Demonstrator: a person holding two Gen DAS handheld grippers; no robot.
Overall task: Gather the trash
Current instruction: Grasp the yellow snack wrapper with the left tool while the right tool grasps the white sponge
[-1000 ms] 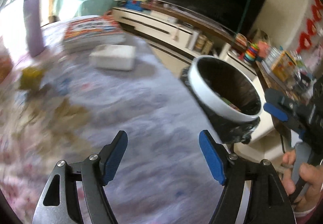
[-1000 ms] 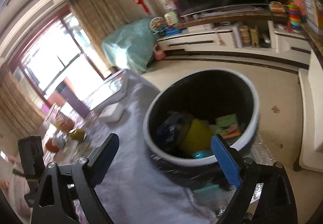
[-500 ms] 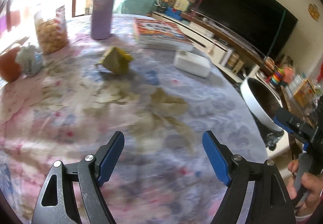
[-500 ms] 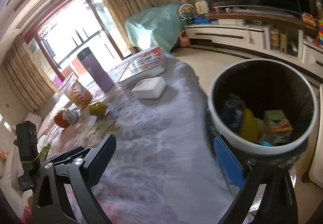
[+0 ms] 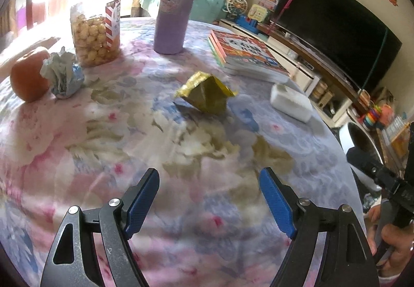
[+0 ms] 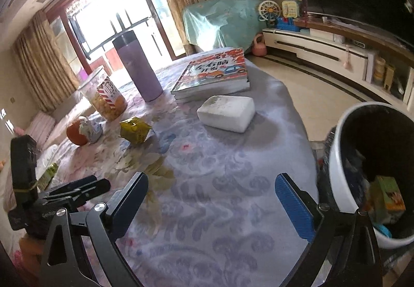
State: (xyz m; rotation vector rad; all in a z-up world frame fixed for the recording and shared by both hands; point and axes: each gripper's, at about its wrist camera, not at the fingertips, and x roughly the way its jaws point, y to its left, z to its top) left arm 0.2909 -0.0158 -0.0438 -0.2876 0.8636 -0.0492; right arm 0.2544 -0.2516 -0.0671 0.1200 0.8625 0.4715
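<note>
A crumpled yellow wrapper [image 5: 205,94] [image 6: 135,129] lies near the middle of the flowered tablecloth [image 5: 129,157]. A crumpled pale paper ball [image 5: 63,74] [image 6: 90,129] sits against an orange [image 5: 28,77] at the far left. My left gripper [image 5: 209,193] is open and empty over the cloth, short of the wrapper. My right gripper [image 6: 212,199] is also open and empty, over the table's right part beside the white bin [image 6: 367,183]. The bin stands off the table edge, black-lined, with trash inside.
A purple tumbler [image 5: 177,5], a jar of popcorn [image 5: 94,33], stacked books [image 5: 245,56] and a white tissue pack [image 5: 291,103] stand on the far half of the table. A person's hand [image 5: 393,237] holds the right tool. A TV unit runs along the right wall.
Both views have swung left, away from the bin and onto the table. The wrapper, jar, tumbler and orange have come into the left wrist view. Both grippers stay open and empty.
</note>
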